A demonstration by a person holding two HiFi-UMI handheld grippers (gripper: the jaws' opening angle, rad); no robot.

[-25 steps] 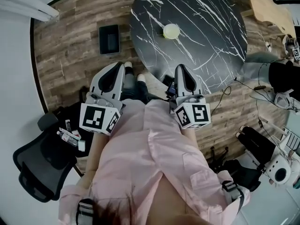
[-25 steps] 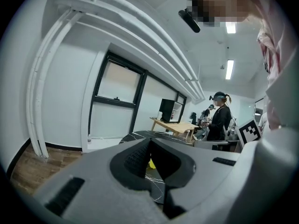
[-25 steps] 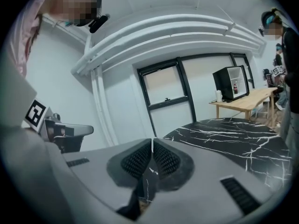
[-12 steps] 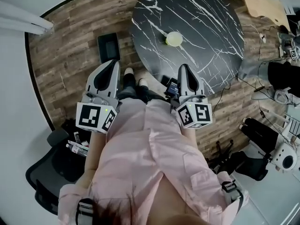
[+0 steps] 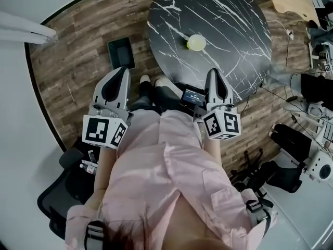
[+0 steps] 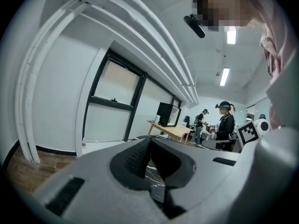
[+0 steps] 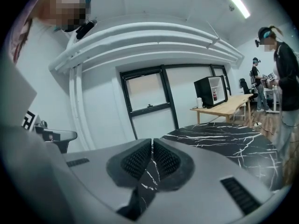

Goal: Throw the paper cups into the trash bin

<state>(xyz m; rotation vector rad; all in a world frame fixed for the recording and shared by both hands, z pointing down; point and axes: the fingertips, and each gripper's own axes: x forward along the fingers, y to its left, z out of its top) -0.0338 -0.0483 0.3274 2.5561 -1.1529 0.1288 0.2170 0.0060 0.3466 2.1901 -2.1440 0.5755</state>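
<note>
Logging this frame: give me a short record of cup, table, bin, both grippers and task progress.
cup: one, standing on the table, untouched
table: round, black marble
bin: on the floor left of the table, contents not visible
left gripper: jaws together, empty
right gripper: jaws together, empty, at the table's near edge
progress: cup not yet picked up

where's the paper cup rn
In the head view the paper cup stands on the round black marble table, just beyond the tip of the right gripper and apart from it.
</note>
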